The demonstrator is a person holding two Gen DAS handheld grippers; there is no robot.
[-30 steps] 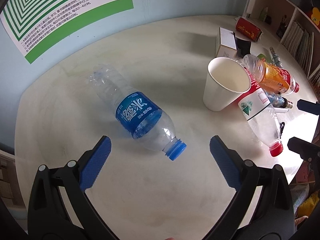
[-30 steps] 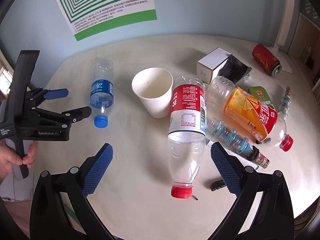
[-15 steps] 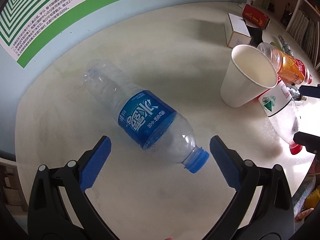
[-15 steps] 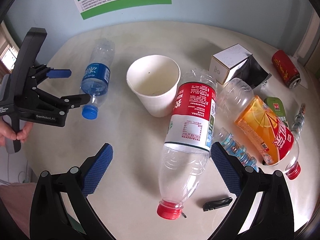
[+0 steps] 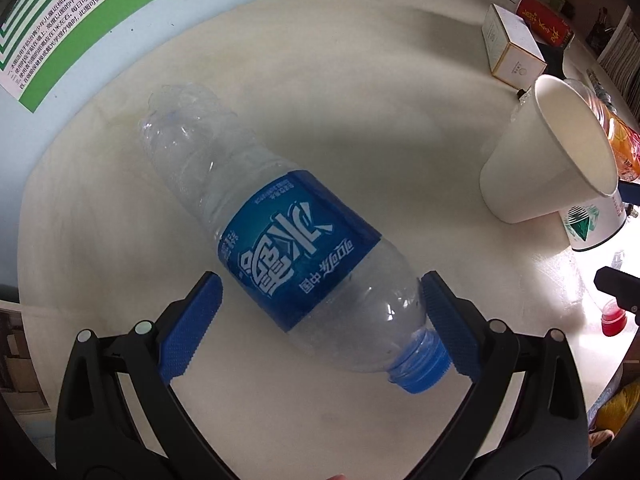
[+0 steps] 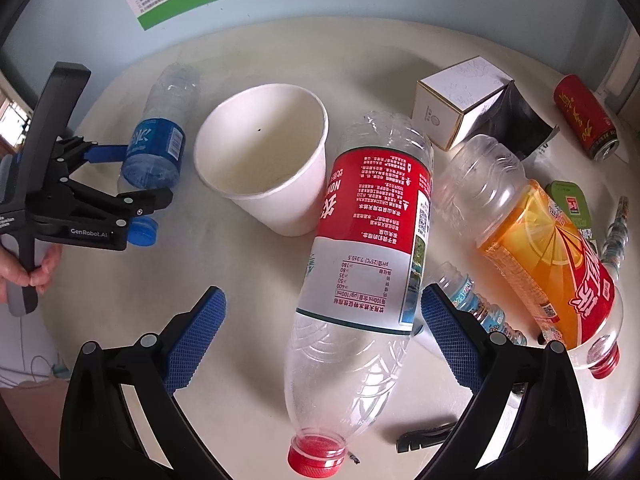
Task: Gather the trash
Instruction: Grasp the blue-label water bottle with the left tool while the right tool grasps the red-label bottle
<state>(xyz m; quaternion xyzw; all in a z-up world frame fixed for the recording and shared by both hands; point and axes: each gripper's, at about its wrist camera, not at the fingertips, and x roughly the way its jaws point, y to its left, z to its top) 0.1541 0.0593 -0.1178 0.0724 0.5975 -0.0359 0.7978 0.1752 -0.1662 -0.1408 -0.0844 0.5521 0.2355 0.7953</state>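
An empty blue-labelled water bottle [image 5: 296, 256] lies on the round cream table [image 5: 360, 92], blue cap toward me. My left gripper [image 5: 320, 328] is open around its lower half, fingers on either side; in the right wrist view the left gripper [image 6: 128, 176] straddles this blue-labelled bottle [image 6: 156, 148]. An empty red-labelled bottle [image 6: 368, 256] with a red cap lies between the open fingers of my right gripper [image 6: 322, 336], cap toward me. A white paper cup [image 6: 268, 156] stands beside it.
An orange drink bottle [image 6: 536, 240], a small crushed bottle [image 6: 476, 304], a white box [image 6: 460, 100], a red can [image 6: 584, 116], a green tin [image 6: 568, 200] and a black clip [image 6: 424, 436] crowd the table's right side. A green-striped poster [image 5: 60, 20] hangs behind. A hand [image 6: 24, 272] holds the left gripper.
Both grippers moved forward and down. The blue-labelled bottle now sits between the left fingers, and the red-labelled bottle between the right fingers. Both stay open.
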